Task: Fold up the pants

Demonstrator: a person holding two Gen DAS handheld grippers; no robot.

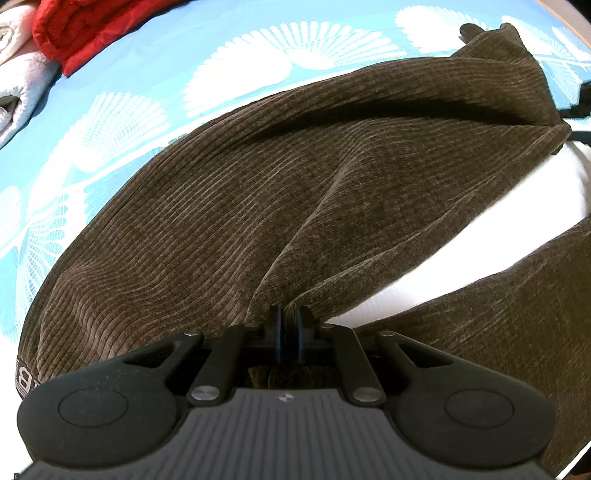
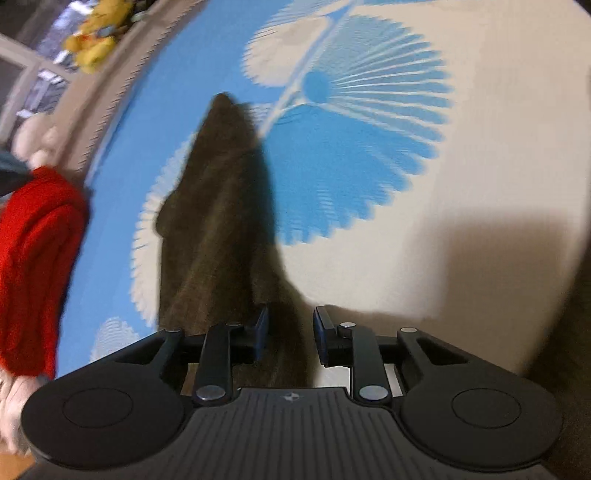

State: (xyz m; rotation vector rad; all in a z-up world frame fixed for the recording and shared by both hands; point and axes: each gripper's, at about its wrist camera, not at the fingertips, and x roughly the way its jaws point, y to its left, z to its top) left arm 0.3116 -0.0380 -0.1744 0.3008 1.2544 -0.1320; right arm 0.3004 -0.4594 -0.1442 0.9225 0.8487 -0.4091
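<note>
left gripper [image 1: 287, 325] pinches a bunch of the brown pants [image 1: 229, 206], draped over the blue bedsheet [image 1: 155, 66]. right gripper [image 2: 289, 332] stands spread around cloth, not pressing: close squarely on the edge before lifting.

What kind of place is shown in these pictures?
Probably a bedroom. The brown pants lie on a wide blue and white sheet like a bedspread, folded red clothing sits beside them, and soft toys stand near a window behind.
</note>
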